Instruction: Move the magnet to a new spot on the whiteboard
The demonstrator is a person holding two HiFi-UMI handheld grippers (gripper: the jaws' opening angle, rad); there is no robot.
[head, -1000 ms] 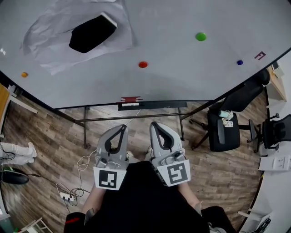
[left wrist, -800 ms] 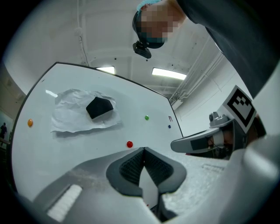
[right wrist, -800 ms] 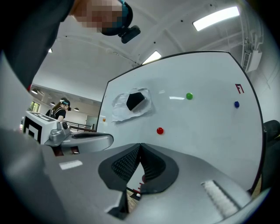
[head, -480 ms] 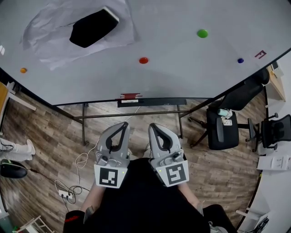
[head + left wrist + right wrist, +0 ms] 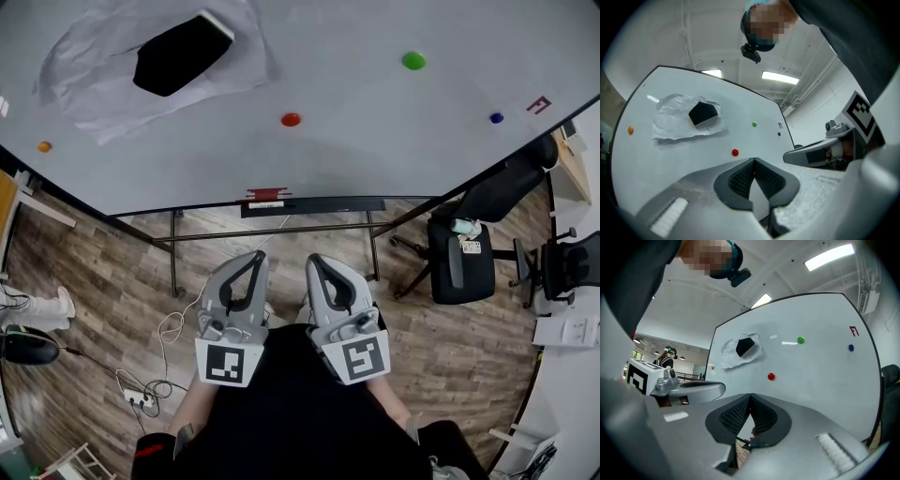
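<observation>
On the whiteboard, the red magnet sat at 12 o'clock from both grippers, well apart. The left gripper and right gripper were pinched closed on nothing, seemingly parked by the body, aimed boardward.

ahead of us the whiteboard carries a sheet of paper at its upper left with an eraser on it, a middle magnet, an upper-right magnet, a far-right magnet and a far-left magnet. under the board's lower edge runs a tray, with an office chair to its right and a power strip on the floor at lower left. our left gripper and right gripper sit side by side nearest us, below the tray and well apart from the board.
</observation>
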